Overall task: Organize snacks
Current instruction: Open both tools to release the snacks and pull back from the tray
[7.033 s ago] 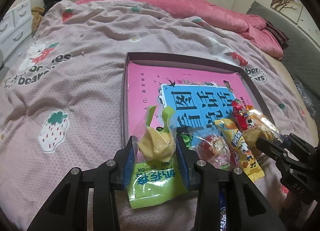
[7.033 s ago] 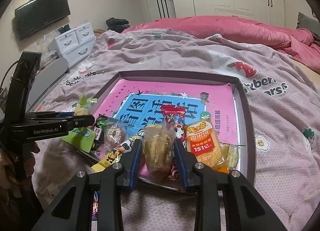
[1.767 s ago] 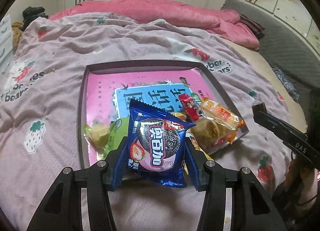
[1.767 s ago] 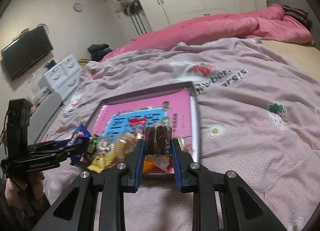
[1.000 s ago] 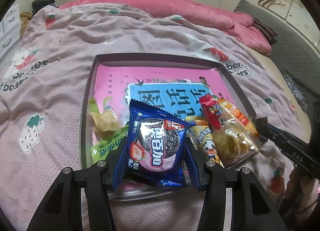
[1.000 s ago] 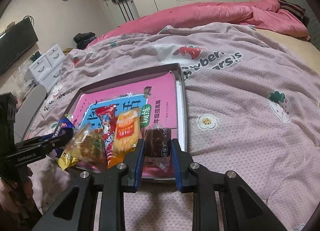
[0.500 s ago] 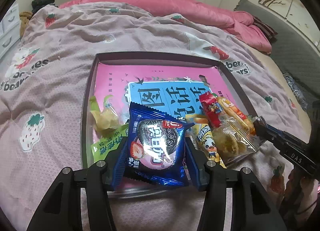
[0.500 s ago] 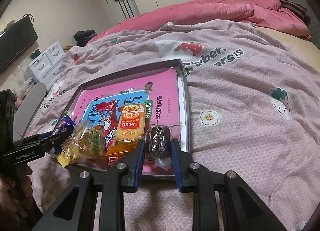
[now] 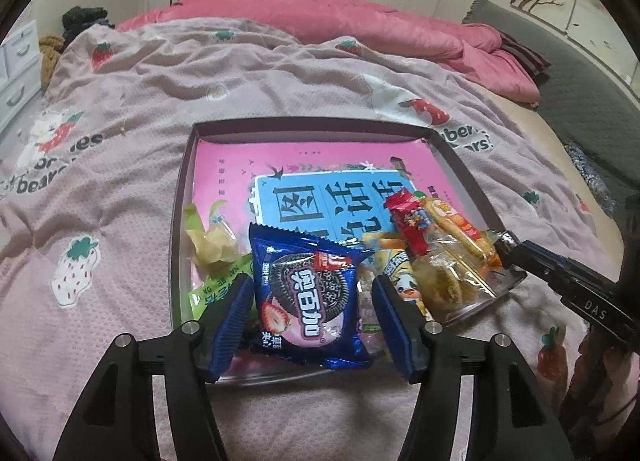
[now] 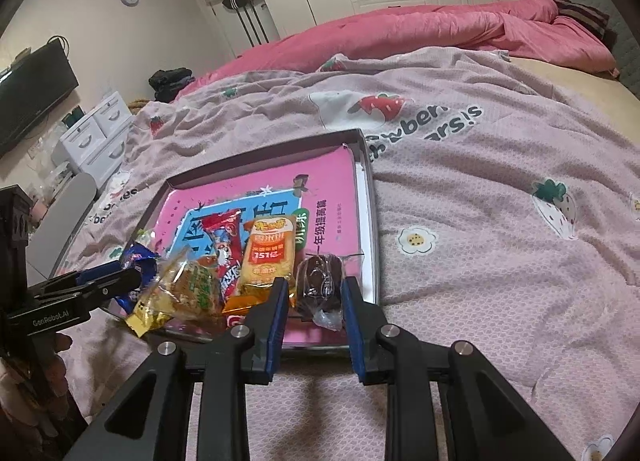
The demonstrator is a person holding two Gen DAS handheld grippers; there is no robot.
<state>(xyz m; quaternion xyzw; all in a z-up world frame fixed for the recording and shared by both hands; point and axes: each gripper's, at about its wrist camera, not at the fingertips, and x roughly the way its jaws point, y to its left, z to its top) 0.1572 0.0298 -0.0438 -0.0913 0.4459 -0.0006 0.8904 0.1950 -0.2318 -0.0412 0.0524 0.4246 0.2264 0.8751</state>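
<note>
I am opening the left gripper point(image 9: 310, 313) right now; its jaws are spreading away from the blue cookie packet point(image 9: 306, 297), which is lying between them on the near edge of the tray point(image 9: 182, 197), partly over the green packet point(image 9: 216, 285). The pads look clear of the foil on both sides, so I judge the packet is resting on its own. My right gripper point(image 10: 314, 293) is closed snugly on the small dark wrapped cake point(image 10: 320, 281), holding it over the tray's near right corner, just beside the orange rice-cracker packet point(image 10: 270, 255).

Everything here is looking light. The cookie packet is puffy, slick foil around brittle biscuits, so I would be pinching it across the flat sides at mid-body, gently. The dark cake seems soft and squashable inside crinkly clear wrap; taking it by the body works, but lightly. The tray is sitting on a soft quilt point(image 10: 480, 201) on the bed, so it may be tipping under pressure.
</note>
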